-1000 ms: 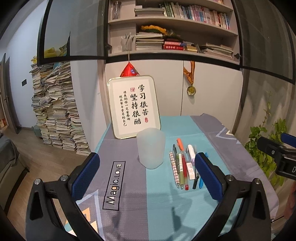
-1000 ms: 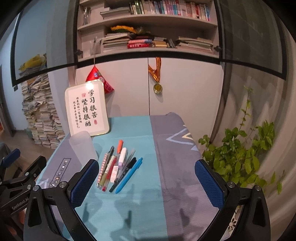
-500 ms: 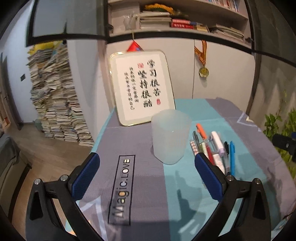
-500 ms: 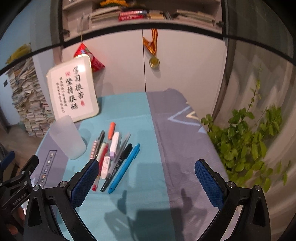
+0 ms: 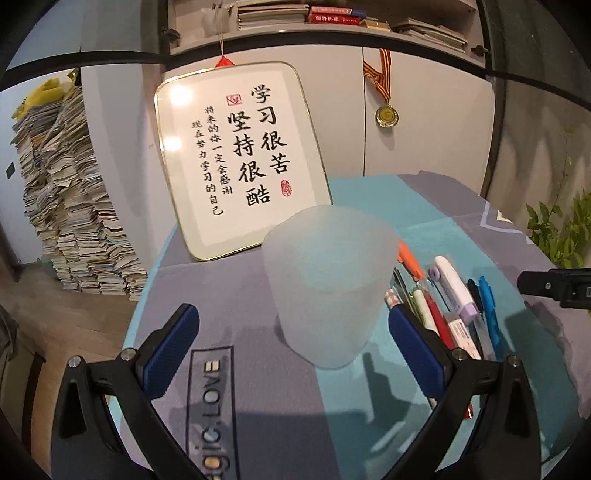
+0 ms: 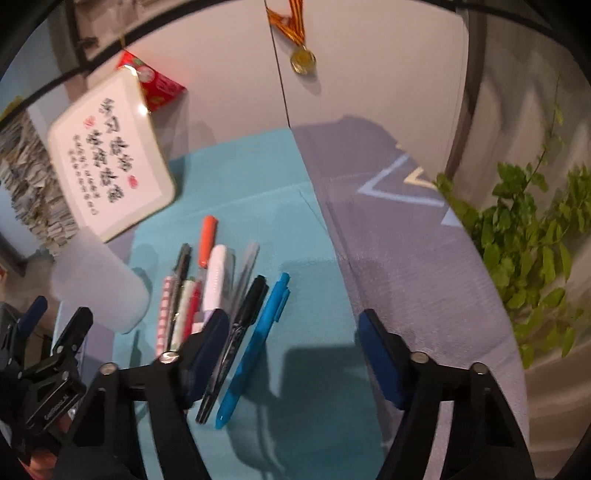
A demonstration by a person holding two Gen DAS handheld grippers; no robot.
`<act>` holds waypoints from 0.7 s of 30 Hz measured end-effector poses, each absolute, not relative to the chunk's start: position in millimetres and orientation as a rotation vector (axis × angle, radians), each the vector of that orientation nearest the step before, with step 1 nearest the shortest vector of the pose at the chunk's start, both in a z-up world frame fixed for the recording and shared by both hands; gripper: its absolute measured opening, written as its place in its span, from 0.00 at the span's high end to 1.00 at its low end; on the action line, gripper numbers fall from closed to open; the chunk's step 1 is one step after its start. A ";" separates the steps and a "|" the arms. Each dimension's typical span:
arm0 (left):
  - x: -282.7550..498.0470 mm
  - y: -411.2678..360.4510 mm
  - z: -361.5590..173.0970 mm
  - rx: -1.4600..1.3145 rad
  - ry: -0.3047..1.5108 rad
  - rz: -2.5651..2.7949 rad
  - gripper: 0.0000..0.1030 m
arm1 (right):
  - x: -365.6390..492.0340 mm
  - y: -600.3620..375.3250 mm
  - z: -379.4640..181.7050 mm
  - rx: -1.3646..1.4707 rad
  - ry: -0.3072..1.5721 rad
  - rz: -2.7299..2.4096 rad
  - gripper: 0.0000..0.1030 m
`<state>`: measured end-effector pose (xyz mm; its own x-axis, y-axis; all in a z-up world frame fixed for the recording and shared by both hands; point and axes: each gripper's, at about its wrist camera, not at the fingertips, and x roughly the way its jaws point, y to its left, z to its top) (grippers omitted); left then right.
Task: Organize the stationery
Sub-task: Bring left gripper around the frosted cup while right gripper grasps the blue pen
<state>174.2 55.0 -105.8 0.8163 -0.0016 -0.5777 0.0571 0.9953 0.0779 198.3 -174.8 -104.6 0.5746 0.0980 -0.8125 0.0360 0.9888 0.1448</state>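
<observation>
1. Left wrist view: the left gripper (image 5: 291,332) hangs released, its blue pads either side of the frosted translucent plastic cup (image 5: 327,284) but clear of it. The row of pens (image 5: 443,299) lies just right of that cup.
2. Right wrist view: the right gripper (image 6: 295,354) is closing, nothing pinched yet; the blue pen (image 6: 258,343) and black marker (image 6: 236,339) lie between its pads, right of the cup (image 6: 99,288). This looks like the first pick: it needs one pen singled out while the left steadies the cup.

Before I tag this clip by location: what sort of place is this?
Probably a home study: shelves of books above cabinets, a tall stack of papers on the floor, and a framed calligraphy sign on the cloth-covered table.
</observation>
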 end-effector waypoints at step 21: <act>199.8 54.6 -109.5 0.012 0.668 -0.125 0.33 | 234.0 -175.2 -124.4 0.209 1.039 0.058 0.45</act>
